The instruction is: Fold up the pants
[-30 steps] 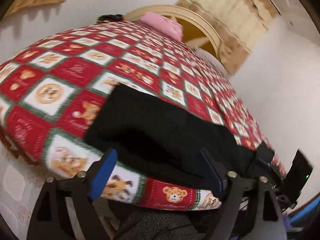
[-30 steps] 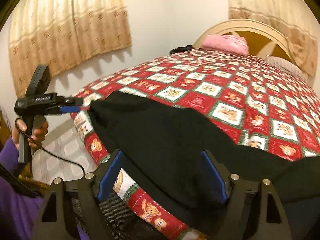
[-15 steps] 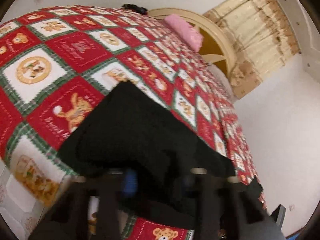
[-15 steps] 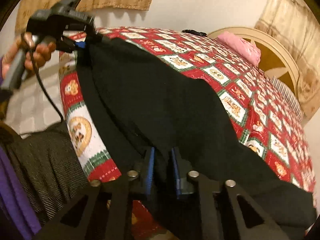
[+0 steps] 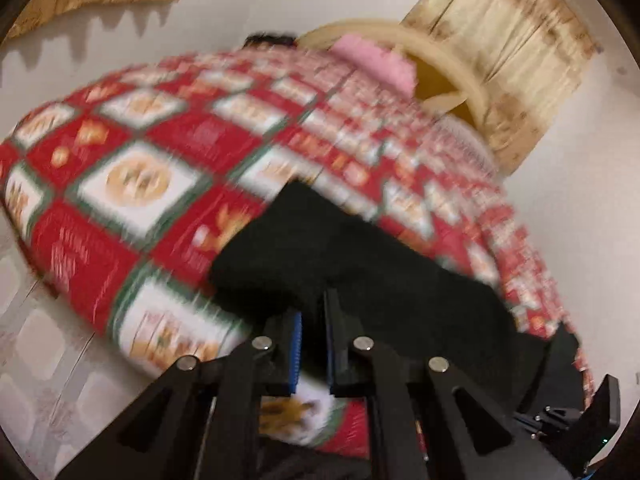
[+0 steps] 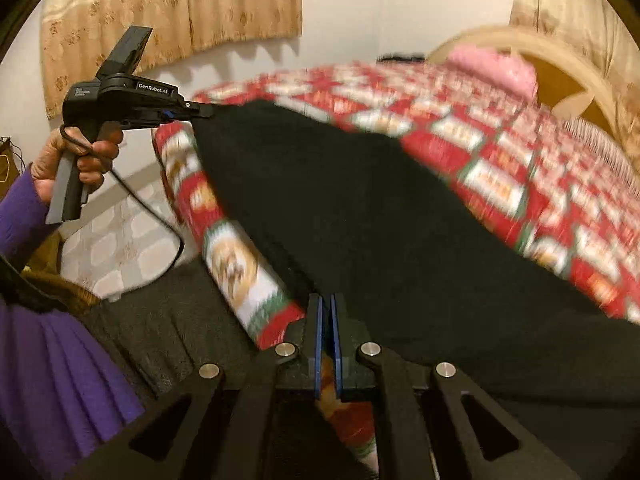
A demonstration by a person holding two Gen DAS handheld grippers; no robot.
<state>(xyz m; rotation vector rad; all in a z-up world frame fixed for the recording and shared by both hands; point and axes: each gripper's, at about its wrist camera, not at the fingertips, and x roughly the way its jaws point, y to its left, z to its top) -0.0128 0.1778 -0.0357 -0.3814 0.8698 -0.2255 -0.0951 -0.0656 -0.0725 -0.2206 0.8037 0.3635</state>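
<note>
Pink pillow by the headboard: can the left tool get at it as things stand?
Probably not. The left tool is shut on the near edge of the black pants, and the pink pillow lies at the far end of the quilt, well beyond it.

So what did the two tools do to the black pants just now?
Both tools snapped shut. The left tool and the right tool each pinched the near edge of the black pants. The pants still lie on the red teddy-bear blanket.
</note>
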